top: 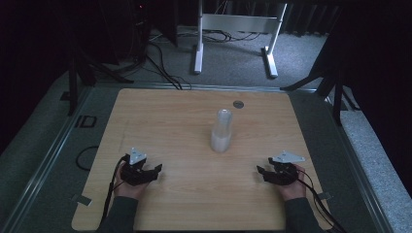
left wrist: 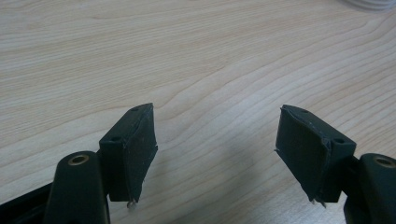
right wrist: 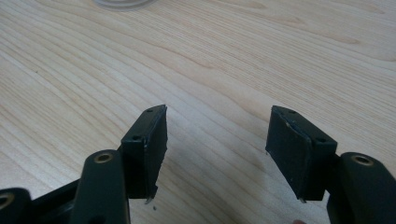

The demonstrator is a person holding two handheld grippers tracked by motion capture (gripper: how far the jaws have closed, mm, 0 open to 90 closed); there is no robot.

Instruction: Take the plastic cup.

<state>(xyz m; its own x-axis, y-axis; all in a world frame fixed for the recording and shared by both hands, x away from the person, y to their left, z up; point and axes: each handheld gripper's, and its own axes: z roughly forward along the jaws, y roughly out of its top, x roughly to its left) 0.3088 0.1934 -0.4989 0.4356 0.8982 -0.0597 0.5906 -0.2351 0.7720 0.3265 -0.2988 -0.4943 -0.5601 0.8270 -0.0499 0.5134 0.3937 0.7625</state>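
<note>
The wooden table carries very little, so nothing stands between the hands and the work. Near its middle, a little toward the far side, stands a stack of clear plastic cups, upright and well apart from both hands; its rim also peeks in at the top edge of the right gripper view. I judge this stack to be very light and thin-walled, so it will bend or crack under a hard squeeze, it may slide on the smooth wood, and being tall and narrow it can tip over easily. The best hold seems low on the side wall, where the nested cups make it stiffer, with soft pressure. A small grey round disc lies beyond the stack, near the far edge, out of the way. The left gripper and the right gripper rest near the front edge, each with its jaws spread and nothing between them.
</note>
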